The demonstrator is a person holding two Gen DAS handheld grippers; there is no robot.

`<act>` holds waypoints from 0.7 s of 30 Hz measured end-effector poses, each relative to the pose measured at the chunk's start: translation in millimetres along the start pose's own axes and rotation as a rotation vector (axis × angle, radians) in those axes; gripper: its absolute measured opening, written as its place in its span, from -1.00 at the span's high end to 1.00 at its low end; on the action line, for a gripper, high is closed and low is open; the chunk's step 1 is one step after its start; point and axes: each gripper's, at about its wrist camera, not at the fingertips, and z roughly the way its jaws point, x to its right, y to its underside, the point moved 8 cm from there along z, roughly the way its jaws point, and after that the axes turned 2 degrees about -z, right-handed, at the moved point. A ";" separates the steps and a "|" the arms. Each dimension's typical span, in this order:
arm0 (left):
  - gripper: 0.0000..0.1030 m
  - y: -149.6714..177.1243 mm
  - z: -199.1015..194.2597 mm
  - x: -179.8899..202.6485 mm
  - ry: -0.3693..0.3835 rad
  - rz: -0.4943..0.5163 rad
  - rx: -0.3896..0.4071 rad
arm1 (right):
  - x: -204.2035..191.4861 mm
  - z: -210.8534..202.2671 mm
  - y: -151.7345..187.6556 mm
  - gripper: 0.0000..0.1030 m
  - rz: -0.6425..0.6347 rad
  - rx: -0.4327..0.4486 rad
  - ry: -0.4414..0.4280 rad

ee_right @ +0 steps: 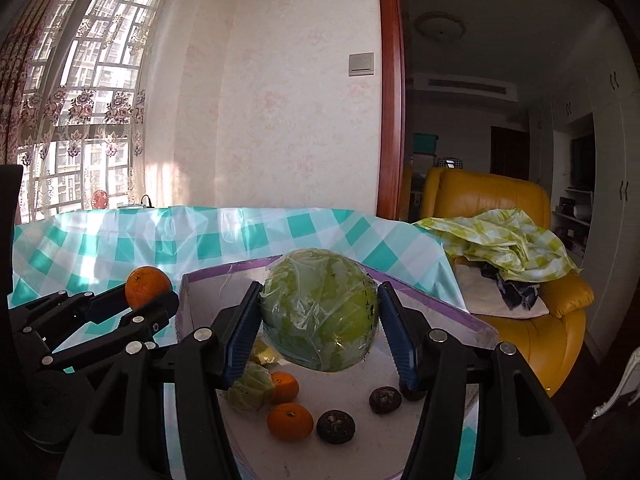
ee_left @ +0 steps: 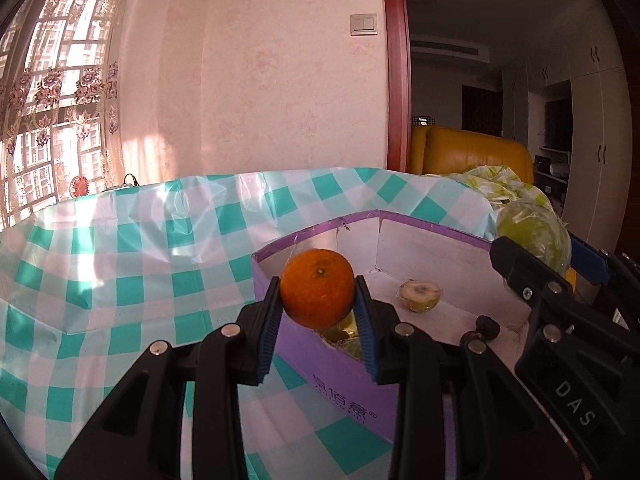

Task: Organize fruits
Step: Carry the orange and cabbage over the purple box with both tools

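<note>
My left gripper (ee_left: 318,300) is shut on an orange (ee_left: 317,288) and holds it above the near left wall of a purple cardboard box (ee_left: 340,376). My right gripper (ee_right: 318,320) is shut on a big green plastic-wrapped fruit (ee_right: 320,312), held above the box (ee_right: 440,304). Inside the box lie two small oranges (ee_right: 290,422), a wrapped green fruit (ee_right: 250,386), dark wrinkled fruits (ee_right: 336,426) and a pale wrapped fruit (ee_left: 420,295). The left gripper with its orange (ee_right: 147,287) shows at the left of the right wrist view.
The box stands on a table with a teal-and-white checked cloth (ee_left: 120,280). A yellow leather armchair (ee_right: 500,208) with a green checked cloth (ee_right: 508,240) stands to the right. A pink wall and a window lie behind.
</note>
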 end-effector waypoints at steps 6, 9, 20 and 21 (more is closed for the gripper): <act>0.31 2.0 23.9 32.1 0.063 0.042 -0.037 | 27.4 15.0 12.2 -0.10 0.001 -0.058 0.062; 0.32 6.1 39.1 46.3 0.084 0.079 -0.073 | 39.9 26.7 16.8 -0.10 -0.001 -0.100 0.091; 0.31 18.5 99.7 69.5 0.056 0.198 -0.193 | 68.8 75.6 42.0 -0.10 -0.050 -0.279 0.131; 0.31 16.0 102.0 68.9 0.057 0.196 -0.191 | 70.6 78.7 43.5 -0.10 -0.056 -0.292 0.138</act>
